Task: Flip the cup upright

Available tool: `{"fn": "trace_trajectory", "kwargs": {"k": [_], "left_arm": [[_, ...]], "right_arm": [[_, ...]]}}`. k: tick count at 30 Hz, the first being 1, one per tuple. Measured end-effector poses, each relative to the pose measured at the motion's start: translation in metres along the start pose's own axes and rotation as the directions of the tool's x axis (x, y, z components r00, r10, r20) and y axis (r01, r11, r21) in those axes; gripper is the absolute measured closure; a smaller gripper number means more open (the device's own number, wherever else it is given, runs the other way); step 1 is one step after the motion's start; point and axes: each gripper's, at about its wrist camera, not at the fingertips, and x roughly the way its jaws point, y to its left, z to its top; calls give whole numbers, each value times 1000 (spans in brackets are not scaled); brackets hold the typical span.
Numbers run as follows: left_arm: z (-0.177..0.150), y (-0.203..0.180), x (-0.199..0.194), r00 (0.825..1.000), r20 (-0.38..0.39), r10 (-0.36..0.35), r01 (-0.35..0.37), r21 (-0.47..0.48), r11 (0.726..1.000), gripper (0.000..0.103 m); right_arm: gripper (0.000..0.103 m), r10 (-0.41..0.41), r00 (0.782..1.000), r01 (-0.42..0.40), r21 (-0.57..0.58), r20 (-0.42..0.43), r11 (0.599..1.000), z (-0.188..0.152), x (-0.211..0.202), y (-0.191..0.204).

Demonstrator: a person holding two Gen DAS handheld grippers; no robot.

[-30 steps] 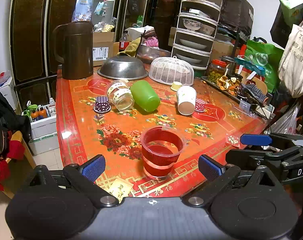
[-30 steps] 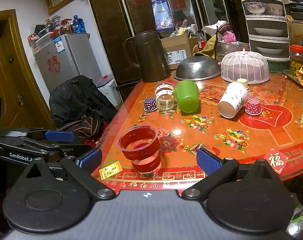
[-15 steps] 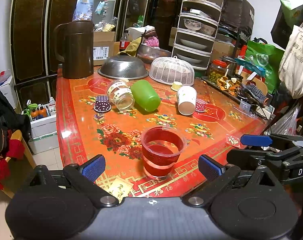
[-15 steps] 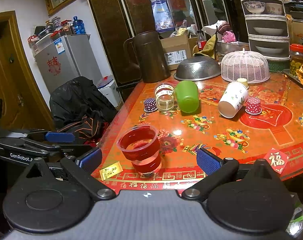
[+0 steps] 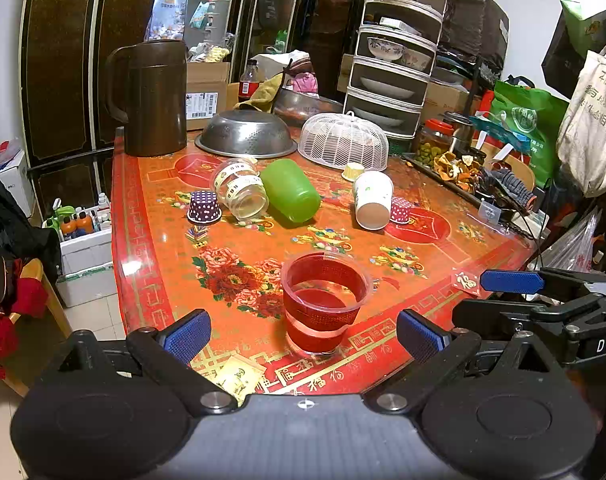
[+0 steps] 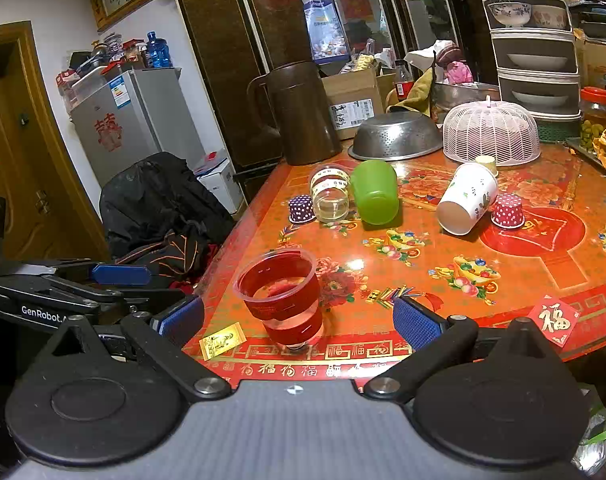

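Cup, red [image 5: 323,304], already stands upright at the table's [image 5: 151,240] near edge, between my left gripper's [image 5: 303,332] wide, empty fingers; right gripper [image 6: 297,322] likewise spread. Judged: this one done. Next candidates lie tipped beyond: green cup [image 5: 290,191], paper cup [image 5: 371,199], jar [image 5: 239,192] crowding.

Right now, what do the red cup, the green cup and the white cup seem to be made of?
Red cup: thin clear plastic, glossy; the table pattern shows through its wall.
Green cup: opaque plastic, probably; smooth, uniform colour with a soft sheen.
White cup: likely paper; matte, with a small printed leaf design and a thin rim.
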Motion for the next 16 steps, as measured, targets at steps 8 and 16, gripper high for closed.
{"fn": "trace_trajectory", "kwargs": {"k": [8, 16], "left_arm": [[0, 0, 0, 1000, 0, 0, 0, -1, 1000, 3], [-3, -6, -4, 998, 59, 15, -17, 29, 999, 3]], "right_arm": [[1, 0, 1000, 0, -1, -1, 1000, 0, 0, 0], [1, 8, 1000, -8, -8, 5, 1000, -2, 2, 1]]}}
